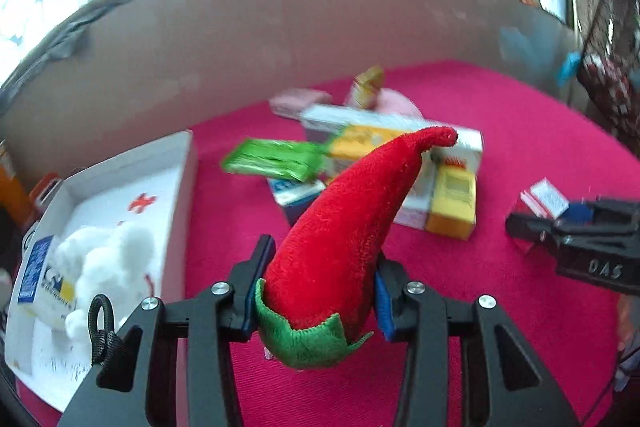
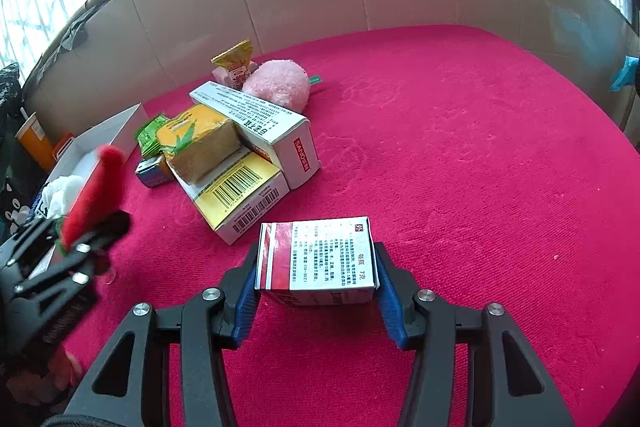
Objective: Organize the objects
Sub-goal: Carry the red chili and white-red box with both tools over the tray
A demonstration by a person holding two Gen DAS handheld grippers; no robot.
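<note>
Left tongs point(image 1: 316, 291) clamping plush chili point(image 1: 344, 227), right tongs point(image 2: 316, 287) gripping box point(image 2: 320, 259) (red-striped)

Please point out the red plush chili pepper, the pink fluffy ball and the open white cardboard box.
Red plush chili pepper point(image 1: 340, 227): left wrist view, mid body.
Pink fluffy ball point(image 2: 278, 83): right wrist view, top.
Open white cardboard box point(image 1: 182, 183): left wrist view, right wall.

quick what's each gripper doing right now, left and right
Left gripper: closed on the red plush chili pepper.
Right gripper: closed on the red-and-white medicine box.
</note>
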